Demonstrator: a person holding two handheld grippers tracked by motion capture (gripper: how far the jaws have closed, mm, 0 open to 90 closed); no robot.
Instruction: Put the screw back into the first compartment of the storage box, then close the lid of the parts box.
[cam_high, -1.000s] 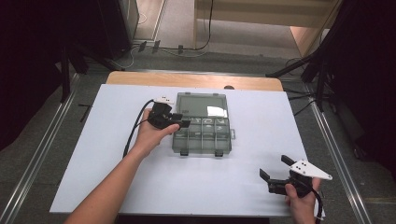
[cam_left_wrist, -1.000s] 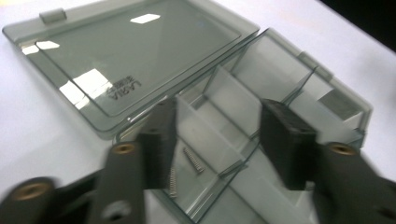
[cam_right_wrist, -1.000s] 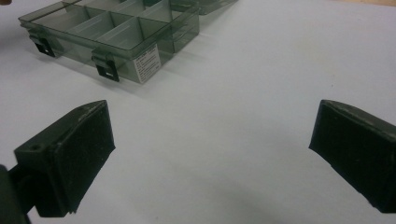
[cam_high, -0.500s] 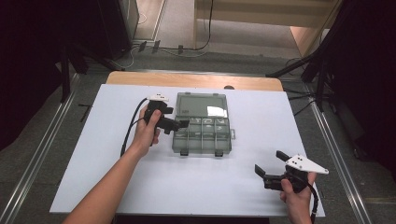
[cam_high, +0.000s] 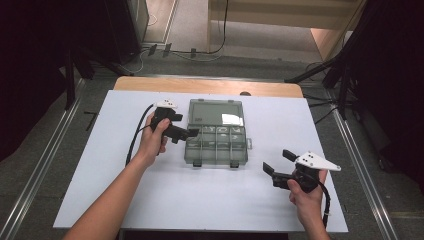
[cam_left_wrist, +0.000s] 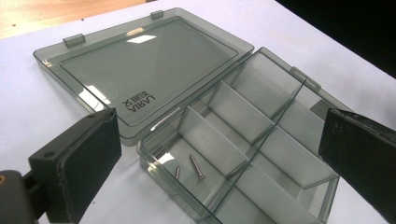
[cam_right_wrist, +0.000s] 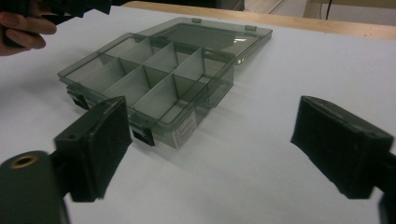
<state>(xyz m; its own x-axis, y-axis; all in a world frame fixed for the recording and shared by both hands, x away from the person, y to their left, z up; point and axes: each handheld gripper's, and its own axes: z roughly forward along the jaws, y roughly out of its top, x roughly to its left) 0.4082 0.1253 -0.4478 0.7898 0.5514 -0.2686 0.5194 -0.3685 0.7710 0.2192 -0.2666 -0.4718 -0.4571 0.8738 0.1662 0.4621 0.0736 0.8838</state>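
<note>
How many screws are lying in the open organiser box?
2: a longer metal screw and a shorter one, side by side in one corner compartment of the clear grey plastic box. Dividers may hide others.

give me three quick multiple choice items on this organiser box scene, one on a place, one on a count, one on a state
1. Where do the screws lie?
A. on the lid
B. in a corner compartment of the box
C. on the table

2. How many screws show in the left gripper view?
A. two
B. five
C. none

3. How is the lid?
A. shut and latched
B. taken off and standing upright
C. swung open, lying flat on the table

Key: 1 B, they rest on that compartment's floor beside a divider; 2 A, one longer and one shorter; 3 C, it lies flat behind the compartments, joined to the box.
</note>
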